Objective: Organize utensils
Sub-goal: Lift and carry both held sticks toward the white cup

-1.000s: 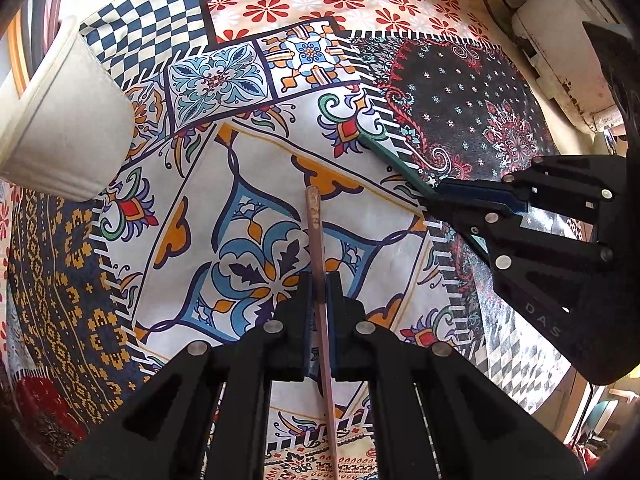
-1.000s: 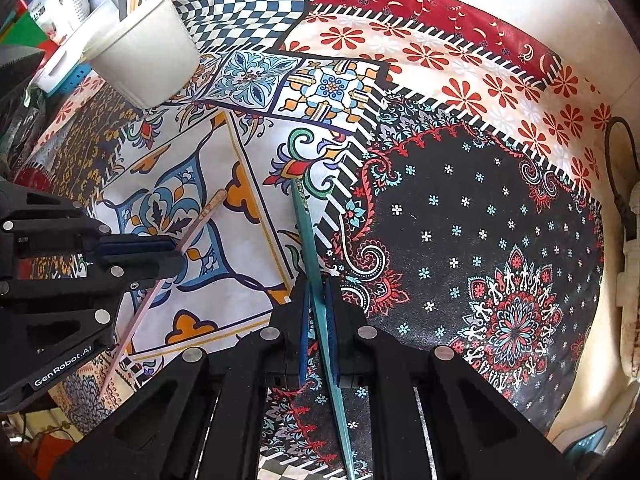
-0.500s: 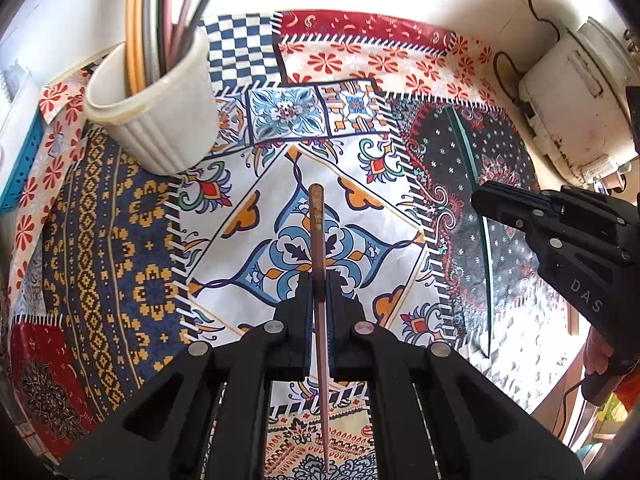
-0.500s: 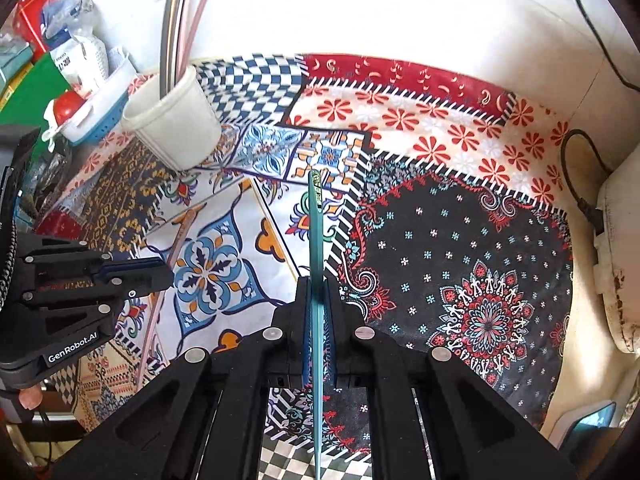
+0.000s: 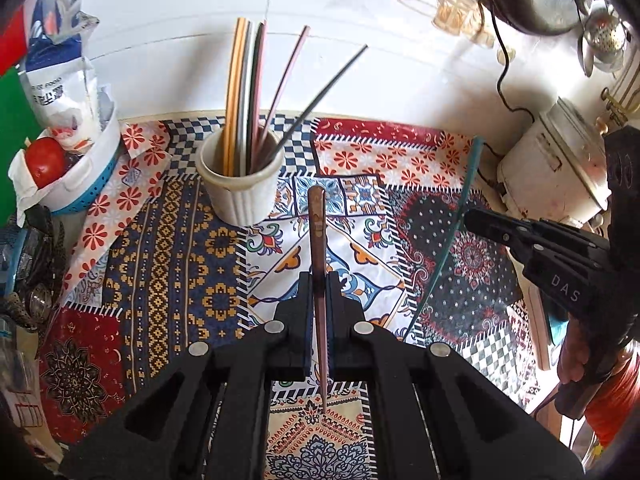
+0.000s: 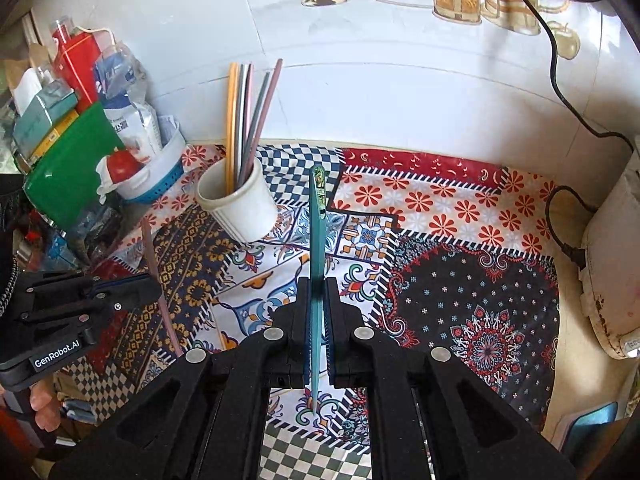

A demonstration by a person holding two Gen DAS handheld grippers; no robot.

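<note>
I am gripping a pink chopstick (image 5: 318,248) in the left gripper (image 5: 319,292), jaws pinching tight on its shaft, thick end pointing ahead. In the right gripper (image 6: 319,300) I am clamping a teal chopstick (image 6: 317,240); those jaws have just been closing on it. Both sticks are hanging in the air above the patterned tablecloth (image 6: 460,280). Beyond them, the white cup (image 5: 240,184) is standing near the tiled wall (image 6: 360,92), holding several upright chopsticks (image 5: 248,92).
</note>
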